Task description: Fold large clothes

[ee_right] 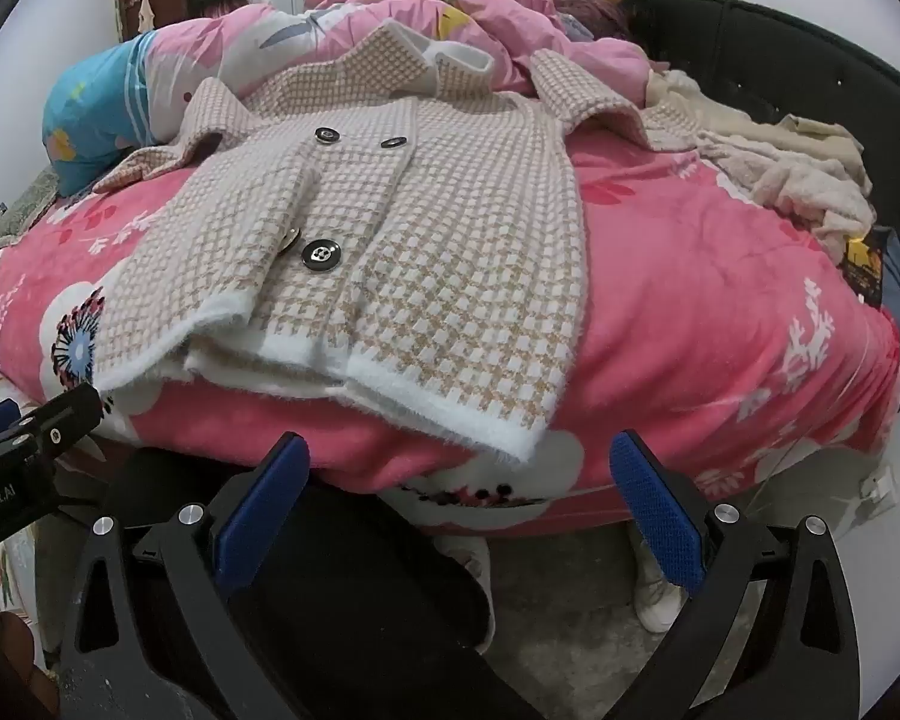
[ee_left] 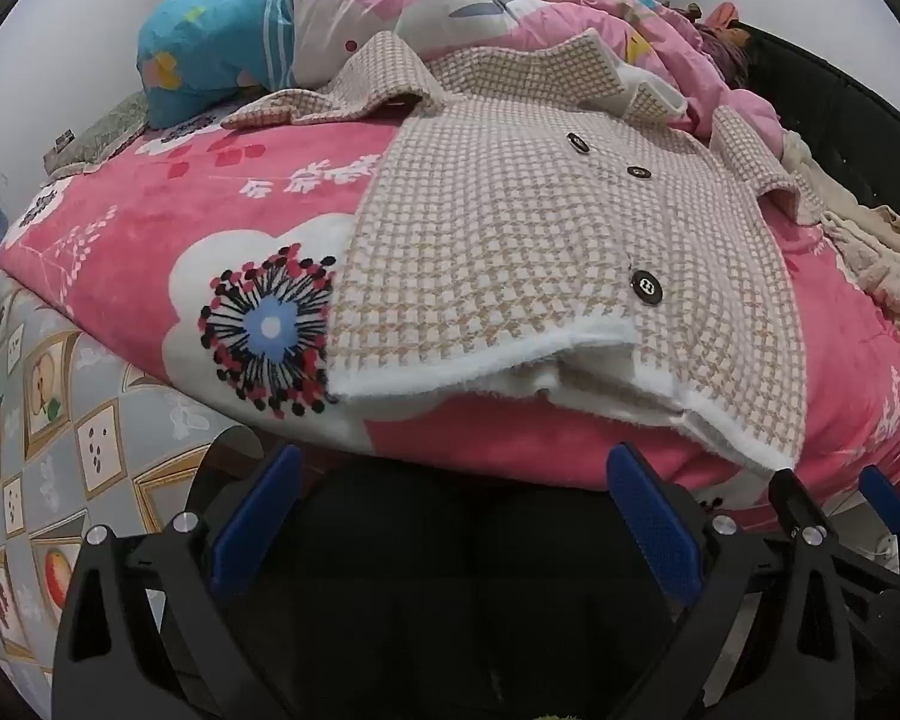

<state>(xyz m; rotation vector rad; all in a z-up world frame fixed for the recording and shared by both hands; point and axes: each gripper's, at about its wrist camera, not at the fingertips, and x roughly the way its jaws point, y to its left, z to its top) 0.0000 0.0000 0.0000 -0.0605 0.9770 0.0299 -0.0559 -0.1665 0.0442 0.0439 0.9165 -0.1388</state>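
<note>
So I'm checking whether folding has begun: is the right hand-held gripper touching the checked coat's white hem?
Apart. The right wrist view shows the right hand-held gripper open below the bed edge, clear of the checked coat and its white hem.

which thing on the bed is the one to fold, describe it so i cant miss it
On the pink flowered blanket, find the coat lying flat with its white fuzzy hem nearest. Only it has beige-and-white checks and dark buttons.

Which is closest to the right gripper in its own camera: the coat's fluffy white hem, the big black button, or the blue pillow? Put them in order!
From the right gripper:
1. White hem, just ahead of the fingers.
2. Big black button, mid-coat, slightly left.
3. Blue pillow, far back left.
</note>
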